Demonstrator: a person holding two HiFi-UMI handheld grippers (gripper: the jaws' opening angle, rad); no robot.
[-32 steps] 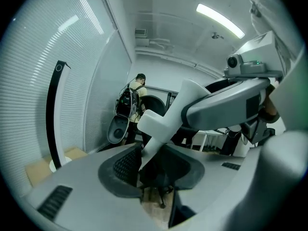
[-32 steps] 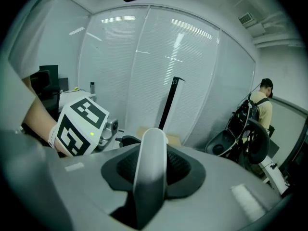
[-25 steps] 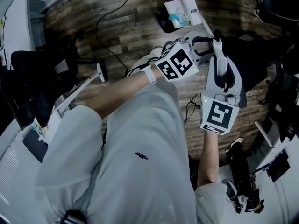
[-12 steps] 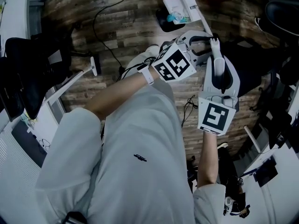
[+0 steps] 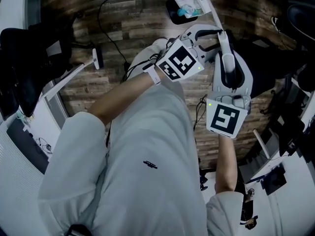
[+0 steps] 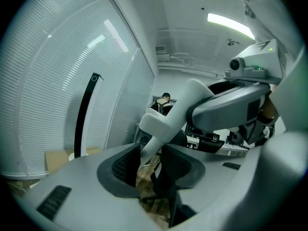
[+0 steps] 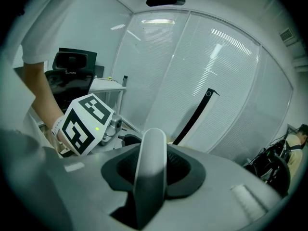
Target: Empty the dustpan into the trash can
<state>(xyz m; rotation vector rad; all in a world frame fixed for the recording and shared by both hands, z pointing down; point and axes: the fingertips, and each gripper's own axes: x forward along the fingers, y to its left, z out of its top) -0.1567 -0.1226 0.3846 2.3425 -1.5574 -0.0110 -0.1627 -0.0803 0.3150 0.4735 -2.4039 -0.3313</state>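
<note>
Hadn't dumped anything yet, tbh: spotted the dustpan [image 5: 191, 1] down at floor [image 5: 123, 28] level out front, scraps inside. Had the right gripper [image 7: 152, 177] clenched on the handle [image 7: 150, 138]. Had just been opening the left gripper [image 6: 151, 165], handle loose between its jaws.
</note>
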